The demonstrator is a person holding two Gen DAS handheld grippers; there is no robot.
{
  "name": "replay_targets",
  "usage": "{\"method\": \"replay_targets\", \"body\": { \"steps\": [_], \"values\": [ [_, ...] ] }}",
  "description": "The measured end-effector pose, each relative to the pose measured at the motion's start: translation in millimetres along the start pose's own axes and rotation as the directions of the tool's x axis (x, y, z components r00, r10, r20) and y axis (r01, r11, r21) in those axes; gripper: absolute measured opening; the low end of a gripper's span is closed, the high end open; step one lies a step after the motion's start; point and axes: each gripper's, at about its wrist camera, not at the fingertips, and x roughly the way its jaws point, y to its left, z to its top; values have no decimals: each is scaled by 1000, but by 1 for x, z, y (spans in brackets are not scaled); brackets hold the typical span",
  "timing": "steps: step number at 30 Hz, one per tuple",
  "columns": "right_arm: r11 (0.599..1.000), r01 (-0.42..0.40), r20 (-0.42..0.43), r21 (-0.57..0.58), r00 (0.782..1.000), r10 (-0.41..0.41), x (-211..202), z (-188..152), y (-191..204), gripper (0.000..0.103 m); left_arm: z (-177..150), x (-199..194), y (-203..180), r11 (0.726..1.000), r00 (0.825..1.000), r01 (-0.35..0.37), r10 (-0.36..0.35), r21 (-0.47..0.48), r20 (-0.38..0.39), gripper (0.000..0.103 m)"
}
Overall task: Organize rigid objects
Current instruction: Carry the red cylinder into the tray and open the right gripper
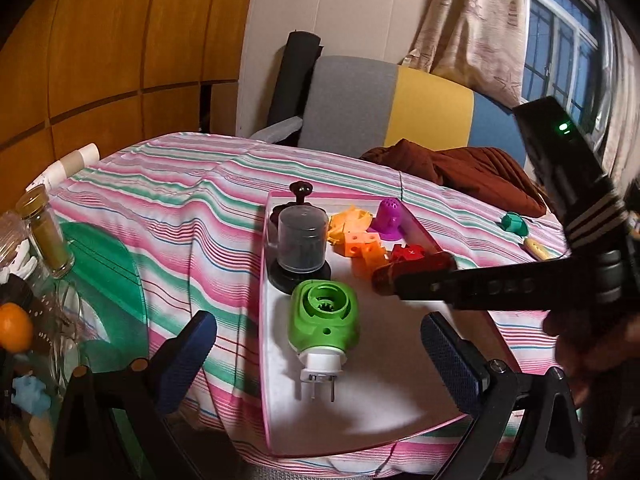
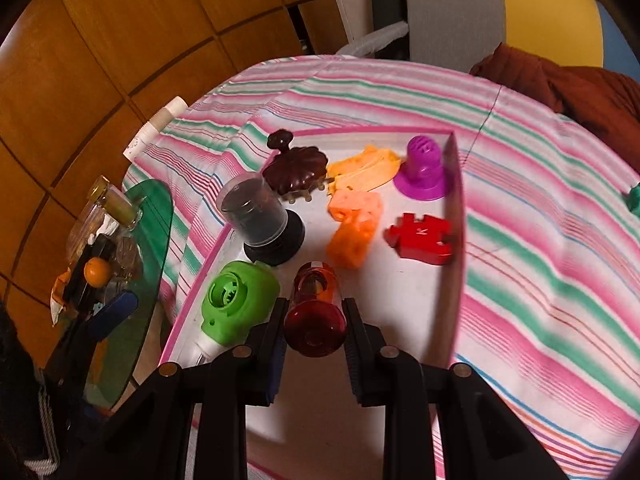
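A white tray with a pink rim (image 1: 360,420) (image 2: 456,216) lies on the striped cloth. In it are a green plug-in device (image 1: 324,316) (image 2: 236,300), a clear cup on a black base (image 1: 302,244) (image 2: 256,216), a dark brown comb (image 2: 296,172), orange blocks (image 1: 360,250) (image 2: 354,224), a yellow piece (image 2: 364,170), a purple cone (image 1: 388,216) (image 2: 424,164) and a red puzzle piece (image 1: 408,252) (image 2: 424,240). My right gripper (image 2: 316,328) is shut on a red translucent bottle (image 2: 316,316) (image 1: 412,270) above the tray. My left gripper (image 1: 320,356) is open and empty over the tray's near end.
A green glass side table (image 1: 108,280) (image 2: 140,264) at left holds a jar (image 1: 44,236), an orange (image 1: 14,328) and clutter. A green piece (image 1: 514,222) and a yellow stick (image 1: 540,248) lie on the cloth right of the tray. A brown garment (image 1: 472,172) lies behind.
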Motion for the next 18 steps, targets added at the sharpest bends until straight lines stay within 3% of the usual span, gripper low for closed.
{"method": "replay_targets", "body": {
  "steps": [7, 18],
  "values": [
    [1000, -9, 2, 25, 1000, 9, 3, -2, -3, 31, -1, 0, 0, 1000, 1000, -8, 8, 0, -6, 103],
    [998, 46, 21, -36, 999, -45, -18, -13, -6, 32, -5, 0, -5, 1000, 1000, -9, 9, 3, -10, 103]
  ]
}}
